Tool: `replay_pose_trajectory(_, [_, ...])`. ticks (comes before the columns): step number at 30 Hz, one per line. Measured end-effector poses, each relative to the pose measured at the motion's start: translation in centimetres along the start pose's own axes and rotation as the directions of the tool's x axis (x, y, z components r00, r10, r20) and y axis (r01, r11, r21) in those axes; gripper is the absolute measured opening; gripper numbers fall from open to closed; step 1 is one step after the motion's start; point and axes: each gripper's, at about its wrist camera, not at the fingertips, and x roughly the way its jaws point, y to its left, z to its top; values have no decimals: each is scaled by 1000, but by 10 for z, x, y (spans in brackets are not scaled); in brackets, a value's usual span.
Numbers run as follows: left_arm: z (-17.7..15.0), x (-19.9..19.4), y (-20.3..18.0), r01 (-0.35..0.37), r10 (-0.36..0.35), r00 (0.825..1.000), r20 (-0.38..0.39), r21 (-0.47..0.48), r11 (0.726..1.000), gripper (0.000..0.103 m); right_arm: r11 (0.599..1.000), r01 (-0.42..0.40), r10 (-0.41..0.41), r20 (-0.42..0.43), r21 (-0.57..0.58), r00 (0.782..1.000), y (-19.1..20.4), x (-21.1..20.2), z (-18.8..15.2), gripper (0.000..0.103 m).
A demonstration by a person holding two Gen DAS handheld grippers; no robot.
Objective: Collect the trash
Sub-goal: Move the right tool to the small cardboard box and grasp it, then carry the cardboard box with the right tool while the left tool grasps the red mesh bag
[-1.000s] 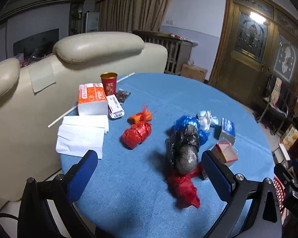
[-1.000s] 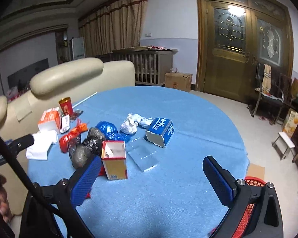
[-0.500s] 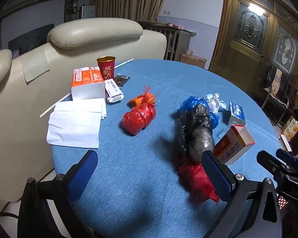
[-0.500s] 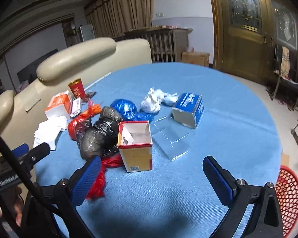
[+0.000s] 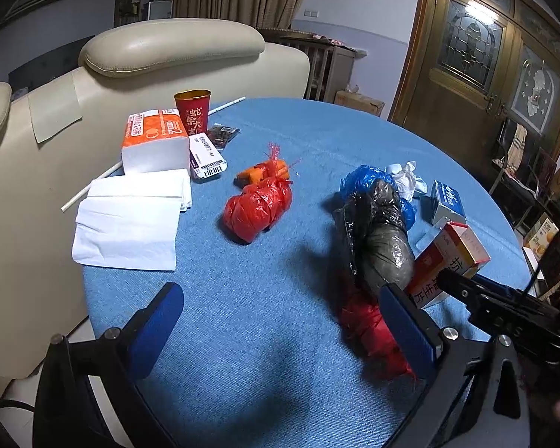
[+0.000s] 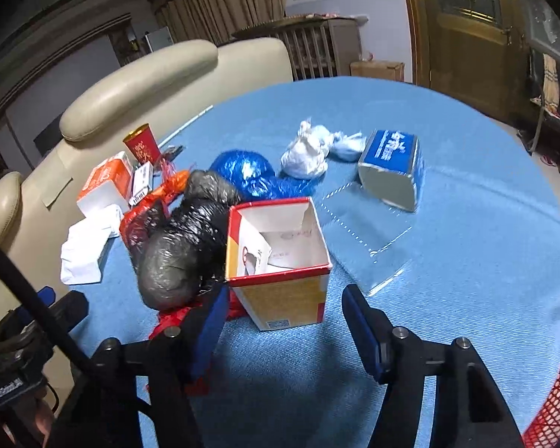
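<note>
My right gripper (image 6: 282,321) sits nearest the work, its 2 fingers (image 6: 362,330) spread wide and holding nothing, with the open red-and-yellow carton (image 6: 280,261) standing just ahead and between them, its mouth facing up. The carton's near face lies square across my approach and looks a little narrower than the gap, so I judge a short push forward and a squeeze on its 2 side walls would take it; the left finger is already low beside the carton's left bottom corner, close to the red plastic wrap (image 6: 175,317) lying there. My left gripper (image 5: 280,330) hovers over bare blue tabletop (image 5: 242,317), fingers (image 5: 156,323) likewise spread and empty, so the right hand is clearly the nearer one for the carton. Touching the carton's left side is the black bag bundle (image 6: 183,246), its long axis running away from me, and it could be dragged along if I close carelessly. Beyond it lie the red bag (image 5: 259,207), the blue bag (image 6: 248,173), the white crumpled bag (image 6: 308,155) and the blue box (image 6: 392,171) on its side. Farthest off stand the tissue pack (image 5: 155,140) and the red cup (image 5: 193,115). A red mesh basket (image 6: 556,392) shows at my lower right, probably where trash goes.
</note>
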Motion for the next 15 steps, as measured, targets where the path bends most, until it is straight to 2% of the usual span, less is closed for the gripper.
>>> replay_pose_trajectory(1, [0,0,0,-1,1,1000,-1,2,1000,103,1000,-2,2,-3,3,1000,0,3,0,61])
replay_pose_trajectory(2, [0,1,-1,-2,2,1000,-4,4,1000,103,1000,-16,16,-5,7,1000,-1,5,0,52])
replay_pose_trajectory(6, [-4,4,-6,7,-7,1000,-26,15,1000,103,998,-68,68,-1,11,998,-2,5,2,51])
replay_pose_trajectory(15, [-17,16,-36,65,-59,994,-97,57,996,103,998,-66,66,103,1,993,-7,-43,-1,51])
